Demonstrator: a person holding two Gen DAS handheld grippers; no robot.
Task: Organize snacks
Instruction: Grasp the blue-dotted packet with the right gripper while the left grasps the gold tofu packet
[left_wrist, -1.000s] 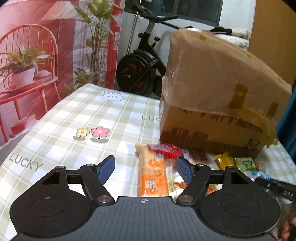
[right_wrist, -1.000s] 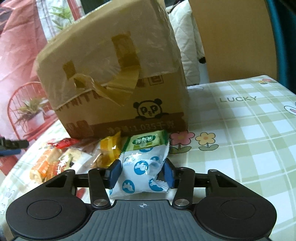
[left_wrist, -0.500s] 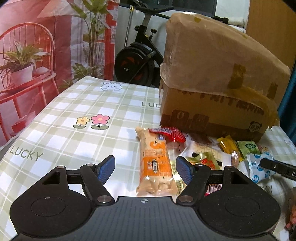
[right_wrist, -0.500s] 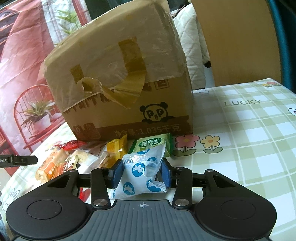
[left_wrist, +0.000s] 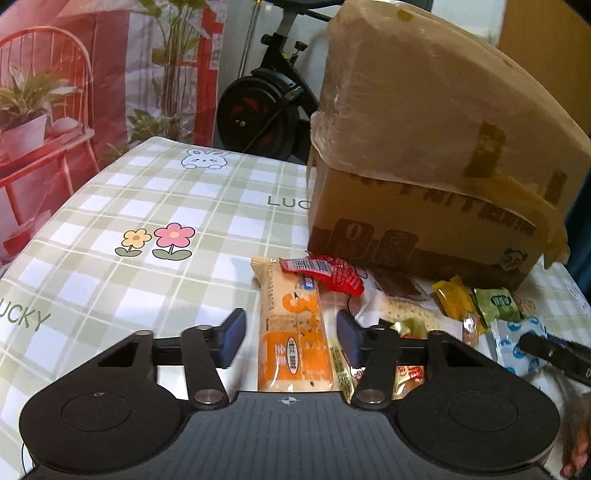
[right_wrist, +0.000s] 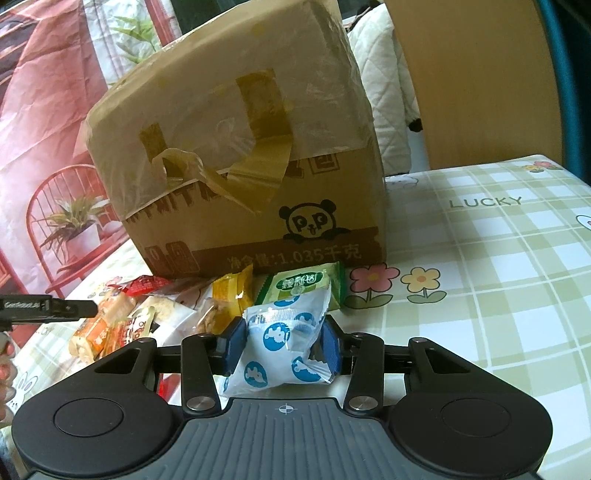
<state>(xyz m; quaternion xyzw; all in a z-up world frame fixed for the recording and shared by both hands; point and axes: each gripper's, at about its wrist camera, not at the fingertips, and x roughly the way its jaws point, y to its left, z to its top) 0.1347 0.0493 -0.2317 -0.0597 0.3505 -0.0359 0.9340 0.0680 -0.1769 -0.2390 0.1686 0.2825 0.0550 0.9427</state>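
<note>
Right gripper (right_wrist: 282, 345): your jaws are pinched onto the white pouch (right_wrist: 284, 343), one blue pad pressed into each side.
White pouch: crinkled white wrapper with round blue spots, its top seam flaring above the pads (the print inside the spots is too small to read).
Where it sits: at the right end of the snack heap, just in front of the green packet (right_wrist: 304, 286) and near the box (right_wrist: 236, 147); whether it touches the cloth (right_wrist: 480, 280) you cannot tell from here.
Left gripper (left_wrist: 288, 338): your jaws stand wide, either side of the orange pack (left_wrist: 295, 332); neither pad touches it.
Orange pack: long clear-ended wrapper, orange panels with white lettering, lying lengthways toward you on the cloth.
Red sachet (left_wrist: 325, 269): lies across the far end of the orange pack.
Yellow packet (left_wrist: 452, 299): between the cracker-like snacks and the green packet, close to the box.
Only in the left view: the exercise bike (left_wrist: 266, 107) behind the table, the rabbit print (left_wrist: 205, 159), and the white pouch seen from the side with a dark gripper tip over it.
Only in the right view: the panda logo (right_wrist: 314, 221) on the box front, the clamped pouch full-face, and the wooden panel (right_wrist: 476, 77) at the back.
</note>
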